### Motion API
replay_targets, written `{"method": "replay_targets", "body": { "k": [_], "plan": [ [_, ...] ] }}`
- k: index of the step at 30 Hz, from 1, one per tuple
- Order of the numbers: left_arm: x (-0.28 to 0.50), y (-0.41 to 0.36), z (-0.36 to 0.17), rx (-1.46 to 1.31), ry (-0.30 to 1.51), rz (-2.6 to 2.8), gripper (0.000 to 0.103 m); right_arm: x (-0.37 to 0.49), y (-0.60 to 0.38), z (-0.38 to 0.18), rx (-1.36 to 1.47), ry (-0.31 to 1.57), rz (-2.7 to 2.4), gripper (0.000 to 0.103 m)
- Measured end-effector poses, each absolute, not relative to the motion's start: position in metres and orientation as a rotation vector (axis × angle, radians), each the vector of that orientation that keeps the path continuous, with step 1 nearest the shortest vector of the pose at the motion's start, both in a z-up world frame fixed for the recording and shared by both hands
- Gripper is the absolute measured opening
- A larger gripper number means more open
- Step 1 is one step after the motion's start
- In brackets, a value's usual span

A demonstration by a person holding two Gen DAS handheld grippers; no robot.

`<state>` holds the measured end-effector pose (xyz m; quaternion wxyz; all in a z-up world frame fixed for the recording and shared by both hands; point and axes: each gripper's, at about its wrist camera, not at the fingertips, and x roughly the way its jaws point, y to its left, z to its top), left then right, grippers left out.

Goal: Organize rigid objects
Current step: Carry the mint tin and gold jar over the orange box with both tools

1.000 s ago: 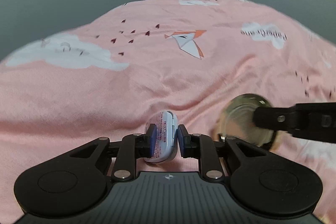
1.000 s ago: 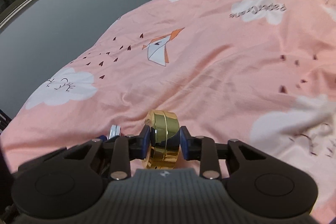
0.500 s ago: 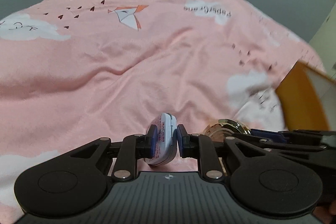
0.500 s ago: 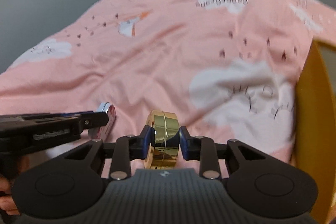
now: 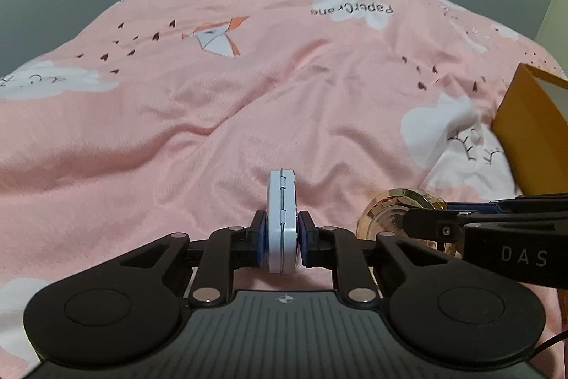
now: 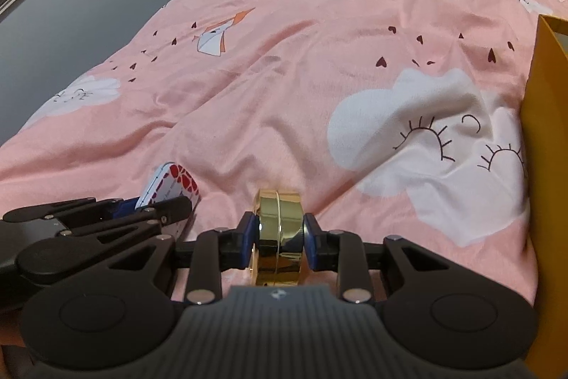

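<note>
Pink bed point(image 5: 248, 116) under us, left claw point(image 5: 282, 238) clamped on our white tin point(image 5: 281, 219), right claw point(image 6: 279, 238) on the gold tin point(image 6: 279, 233), yellow box point(image 6: 546, 137) cut off.

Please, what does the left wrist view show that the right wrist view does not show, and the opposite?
Only the left wrist view shows the hinged edge of the white tin and the round gold face of the gold case.

Only the right wrist view shows the tin's red patterned face and the gold case's side band.

Both show the left gripper shut on the tin, the right gripper shut on the gold case, the pink bedcover and the yellow box at the right.
</note>
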<state>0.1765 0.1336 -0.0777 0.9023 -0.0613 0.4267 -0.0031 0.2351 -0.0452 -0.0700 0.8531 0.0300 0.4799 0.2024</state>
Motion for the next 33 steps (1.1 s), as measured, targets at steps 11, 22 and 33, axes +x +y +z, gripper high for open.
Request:
{"method": "replay_targets", "body": {
  "k": [11,22,33],
  "plan": [
    [0.158,0.109,-0.03,-0.174,0.792,-0.108,0.02,0.204,-0.075,-0.009,0.067,0.861,0.421,0.027],
    [0.148,0.042,0.012,-0.134,0.738,-0.295,0.02,0.17,-0.147,0.051,0.056,0.768,0.346,0.027],
    [0.148,-0.052,0.028,-0.034,0.71,-0.514,0.02,0.157,-0.243,0.069,0.039,0.795,0.148,0.027]
  ]
}}
